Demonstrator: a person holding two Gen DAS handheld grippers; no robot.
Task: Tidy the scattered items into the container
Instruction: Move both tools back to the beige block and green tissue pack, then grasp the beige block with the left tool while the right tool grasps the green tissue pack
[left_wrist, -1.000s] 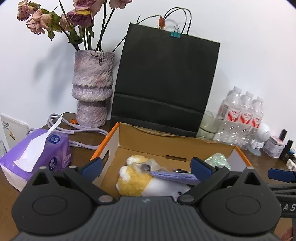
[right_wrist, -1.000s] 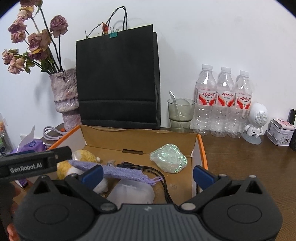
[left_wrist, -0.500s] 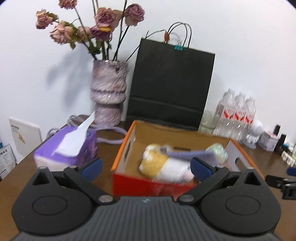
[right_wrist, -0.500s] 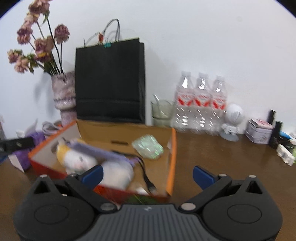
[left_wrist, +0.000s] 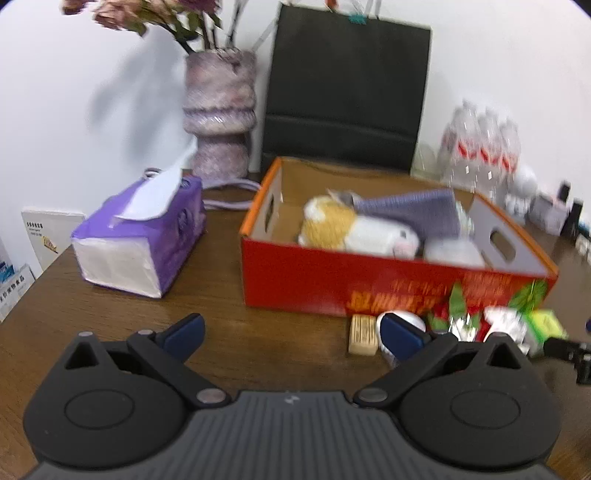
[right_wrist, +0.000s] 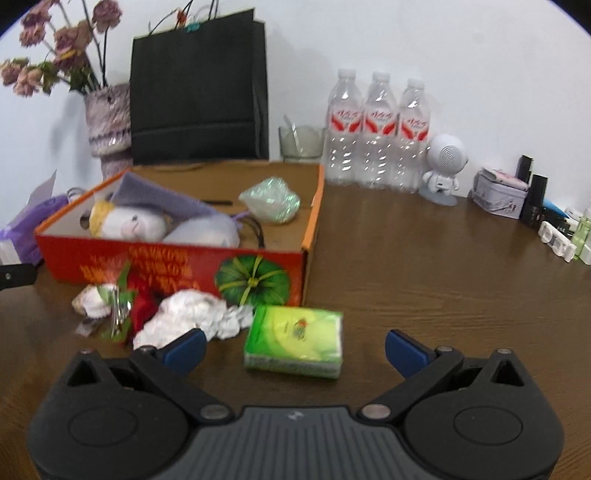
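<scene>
Now that you have pulled both claws back and away from the red box (right_wrist: 177, 266), you can see much more than you could a second ago, when both cameras looked down into the box from close by. Your left claw (left_wrist: 291, 334) is spread wide and holds nothing, and your right claw (right_wrist: 295, 345) is spread wide and empty too. Inside the box lie the yellow and white plush toy (left_wrist: 354, 229), the purple cloth (left_wrist: 417, 210) on top of it, a shiny green wrapper (right_wrist: 271, 199) near the back wall of the box, and a black cable (right_wrist: 255, 229). Stepping back shows that the job is not done. In front of the box, on the worktop (right_wrist: 443, 266), some things are waiting: a green tissue pack (right_wrist: 295, 341), a crumpled white paper (right_wrist: 192, 314), a red and green bit with a metal clip (right_wrist: 122, 306), a small tan block (left_wrist: 364, 334), and a white round thing (left_wrist: 400, 321) just beside that block. The green pack sits right between your right claw's fingers, in front of the box, so I think that is the easy one to pick next. The purple tissue box (left_wrist: 144, 236) sits to the left of the box and looks like it belongs there.
</scene>
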